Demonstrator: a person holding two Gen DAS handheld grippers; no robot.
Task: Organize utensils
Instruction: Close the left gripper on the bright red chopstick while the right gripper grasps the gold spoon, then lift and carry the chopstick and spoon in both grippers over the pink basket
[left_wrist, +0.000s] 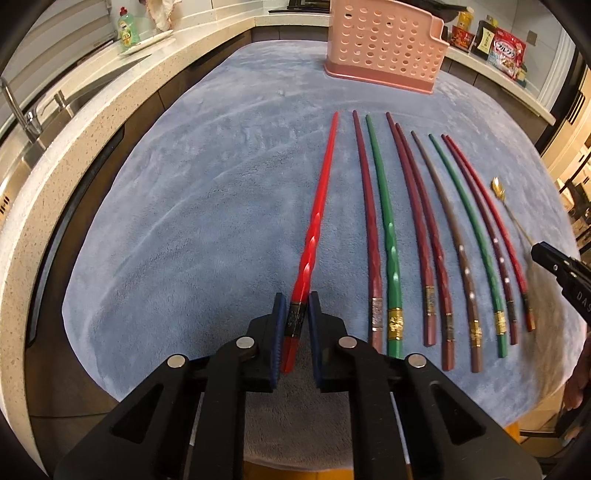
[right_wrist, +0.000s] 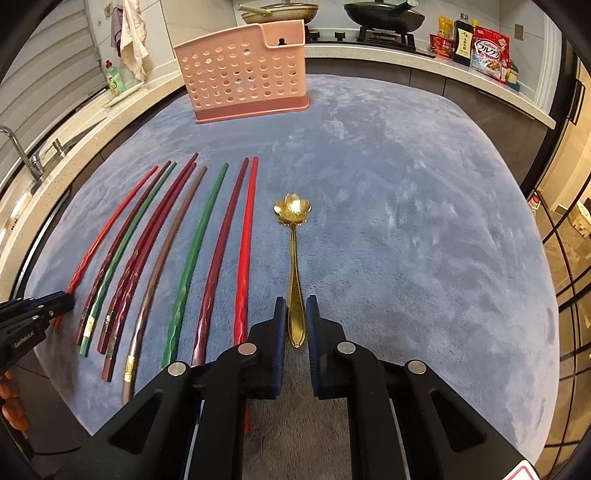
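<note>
A bright red chopstick (left_wrist: 317, 229) lies apart at the left of a row of several red, maroon, green and brown chopsticks (left_wrist: 424, 236) on a blue-grey cloth (left_wrist: 207, 206). My left gripper (left_wrist: 295, 296) is shut on its black-banded near end. Right of the row lies a gold spoon (right_wrist: 294, 258) with a flower-shaped bowl. My right gripper (right_wrist: 295, 300) is shut on the spoon's handle end. Both utensils still rest on the cloth. A pink perforated utensil holder (right_wrist: 243, 74) stands upright at the far edge of the cloth.
A pale stone counter (left_wrist: 92, 122) with a sink, a tap (left_wrist: 22, 114) and a green soap bottle (left_wrist: 127, 29) curves round the left. Pans on a stove (right_wrist: 384, 16) and food packets (right_wrist: 487, 50) are at the back right.
</note>
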